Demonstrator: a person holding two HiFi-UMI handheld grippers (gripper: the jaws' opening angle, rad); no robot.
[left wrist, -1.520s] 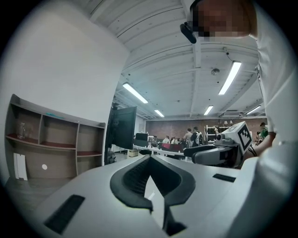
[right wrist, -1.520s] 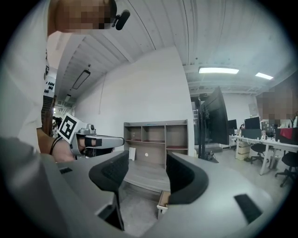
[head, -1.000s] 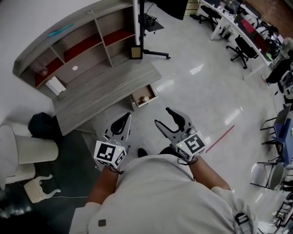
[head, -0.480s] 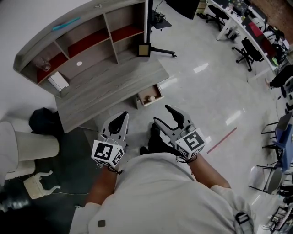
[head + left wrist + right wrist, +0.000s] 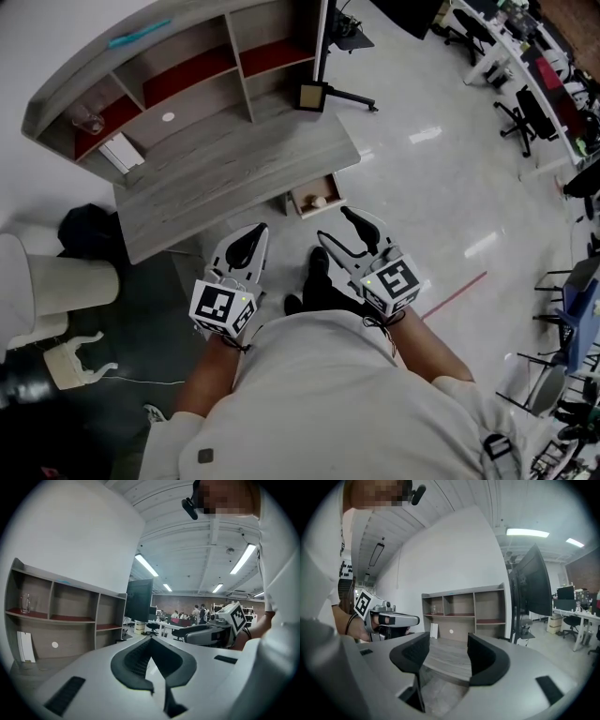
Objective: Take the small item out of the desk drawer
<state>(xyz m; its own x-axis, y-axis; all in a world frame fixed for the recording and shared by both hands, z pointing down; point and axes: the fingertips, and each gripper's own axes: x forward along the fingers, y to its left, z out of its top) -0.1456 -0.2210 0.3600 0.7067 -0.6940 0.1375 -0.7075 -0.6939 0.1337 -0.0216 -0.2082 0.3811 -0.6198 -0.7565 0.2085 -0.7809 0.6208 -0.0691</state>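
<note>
The small item (image 5: 319, 201), pale and roundish, lies in the open drawer (image 5: 325, 212), which juts out under the right end of the tabletop (image 5: 234, 178). That puts it at roughly 12 o'clock from the person. At this size I cannot tell what the item is.

The left gripper (image 5: 251, 236) is low at the person's 11 o'clock. Its fingers are together with nothing between them, which the left gripper view confirms (image 5: 151, 641). The right gripper (image 5: 334, 226) points toward the drawer from its 6 o'clock. Its fingers are apart and empty, and its own view (image 5: 447, 651) shows only the desk beyond them. It is near the drawer but not yet over it.

The step in hand looks like the approach. The right gripper seems better placed:
- Carry it forward and tip it down so the open fingers enter from above, clear of the drawer's walls.
- Straddle the item across its middle before closing.
- Close gently, since a rounded thing may roll or squirt toward a corner.
- Lift straight up.

The left gripper could steady the drawer front if it slides.

As for writing, each marker cube, left (image 5: 223, 309) and right (image 5: 392, 281), carries black-and-white square patterns, not letters. The white card (image 5: 120, 152) leaning in the lower left shelf shows no legible print. No brand can be read anywhere.
</note>
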